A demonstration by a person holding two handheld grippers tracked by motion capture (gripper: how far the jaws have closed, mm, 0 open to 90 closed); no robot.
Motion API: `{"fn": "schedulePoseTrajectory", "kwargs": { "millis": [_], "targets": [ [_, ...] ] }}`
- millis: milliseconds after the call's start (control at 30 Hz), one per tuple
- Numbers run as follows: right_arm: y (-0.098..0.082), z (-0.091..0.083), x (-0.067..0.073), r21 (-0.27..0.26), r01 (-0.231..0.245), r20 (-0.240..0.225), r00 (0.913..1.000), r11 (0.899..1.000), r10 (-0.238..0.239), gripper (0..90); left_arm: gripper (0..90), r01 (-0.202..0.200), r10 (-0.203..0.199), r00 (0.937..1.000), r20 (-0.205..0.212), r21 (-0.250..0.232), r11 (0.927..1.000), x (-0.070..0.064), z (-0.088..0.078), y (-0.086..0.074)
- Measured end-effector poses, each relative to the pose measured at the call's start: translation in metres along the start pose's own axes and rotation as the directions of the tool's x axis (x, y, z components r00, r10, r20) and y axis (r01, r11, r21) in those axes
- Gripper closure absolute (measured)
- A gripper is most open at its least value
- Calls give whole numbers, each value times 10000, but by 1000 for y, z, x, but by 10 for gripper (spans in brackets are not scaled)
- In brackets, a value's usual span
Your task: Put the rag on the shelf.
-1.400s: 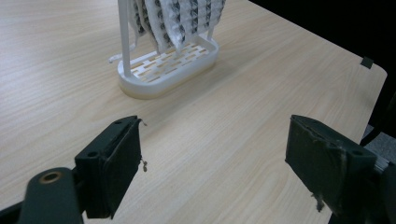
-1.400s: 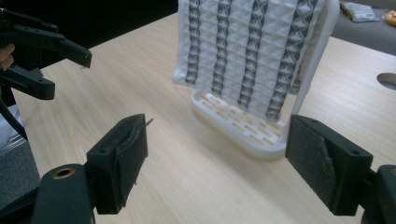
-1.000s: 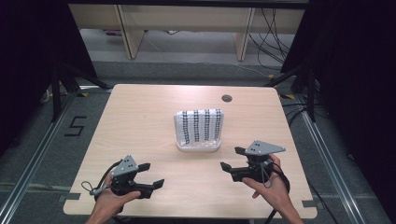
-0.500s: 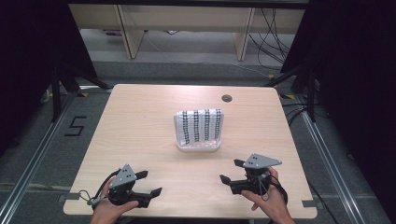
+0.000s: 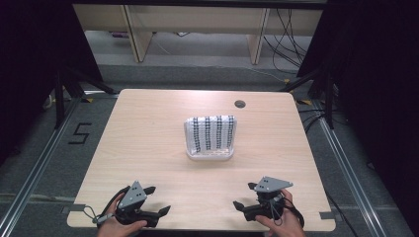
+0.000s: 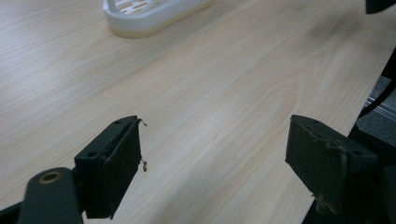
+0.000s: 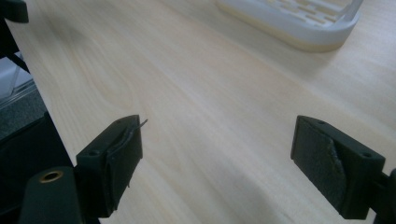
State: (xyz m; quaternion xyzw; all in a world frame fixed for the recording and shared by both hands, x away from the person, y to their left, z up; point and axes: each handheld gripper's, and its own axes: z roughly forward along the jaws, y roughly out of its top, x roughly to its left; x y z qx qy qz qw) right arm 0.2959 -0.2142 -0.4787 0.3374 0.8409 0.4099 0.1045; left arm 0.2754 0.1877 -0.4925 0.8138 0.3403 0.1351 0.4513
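Note:
A white slotted tray (image 5: 209,154) stands at the middle of the light wooden table (image 5: 148,128) and holds rows of small black-and-white pieces (image 5: 212,132). My left gripper (image 5: 158,200) rests low at the table's front left edge, held by a hand, open with nothing between its jaws. My right gripper (image 5: 243,195) sits at the front right edge, also open and empty. In the left gripper view the open left gripper (image 6: 215,158) points across bare wood toward the tray (image 6: 154,14). The right gripper (image 7: 217,158) in its own view likewise faces the tray (image 7: 299,23).
A small round cable hole (image 5: 240,104) lies near the table's far edge. Dark floor, metal rails and black frame legs surround the table. A floor marking "5" (image 5: 79,133) is at the left. Bare wood lies between the grippers and the tray.
Both grippers have drawn back toward the table's front edge, away from the tray. Their jaws have stayed open. The tray has not moved.

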Motion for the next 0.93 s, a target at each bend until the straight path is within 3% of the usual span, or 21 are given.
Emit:
{"fn": "schedulePoseTrajectory", "kwargs": {
  "millis": [100, 133, 167, 233, 533, 600, 733, 833, 867, 900, 933],
  "targets": [
    [-5, 0, 3, 202, 62, -85, 9999, 9998, -61, 184, 175, 135, -135, 9999, -86, 11, 9999, 1, 1, -2],
    [-7, 0, 4, 242, -12, -58, 10000, 9997, 13, 184, 174, 12, -11, 10000, -83, 108, 9999, 2, 0, -2],
    [-8, 1, 4, 268, 62, -62, 10000, 9996, -60, 185, 175, 210, -210, 9997, -88, 9, 9998, 1, 2, -2],
    [-10, 2, 3, 339, 73, -28, 10000, 9994, -73, 186, 175, -120, 124, 9998, -175, 261, 9996, 3, 1, -2],
    [-11, 3, -2, 301, 99, 105, 9999, 9995, -103, 186, 175, 147, -146, 9999, -83, 171, 9997, 3, 3, -4],
    [-12, 2, -2, 350, -57, 132, 9999, 9994, 52, 186, 175, 13, -11, 10000, -53, 296, 9996, 4, 3, -4],
    [-12, 3, -2, 378, -68, 120, 9999, 9993, 64, 186, 175, 221, -219, 9996, -152, 130, 9997, 5, 3, -5],
    [-12, 3, -3, 422, -150, 136, 9998, 9990, 145, 186, 175, 196, -184, 9991, -383, 304, 9993, 9, 2, -5],
    [-13, 3, -5, 344, -63, 233, 9997, 9994, 55, 186, 175, 375, -368, 9986, -380, 182, 9991, 10, 3, -6],
    [-13, 3, -5, 382, -171, 210, 9996, 9991, 163, 186, 175, 179, -157, 9988, -460, 477, 9987, 14, 1, -6],
    [-13, 3, -6, 355, -172, 189, 9997, 9992, 165, 186, 175, 179, -157, 9988, -460, 477, 9987, 14, 1, -6]
  ]
}}
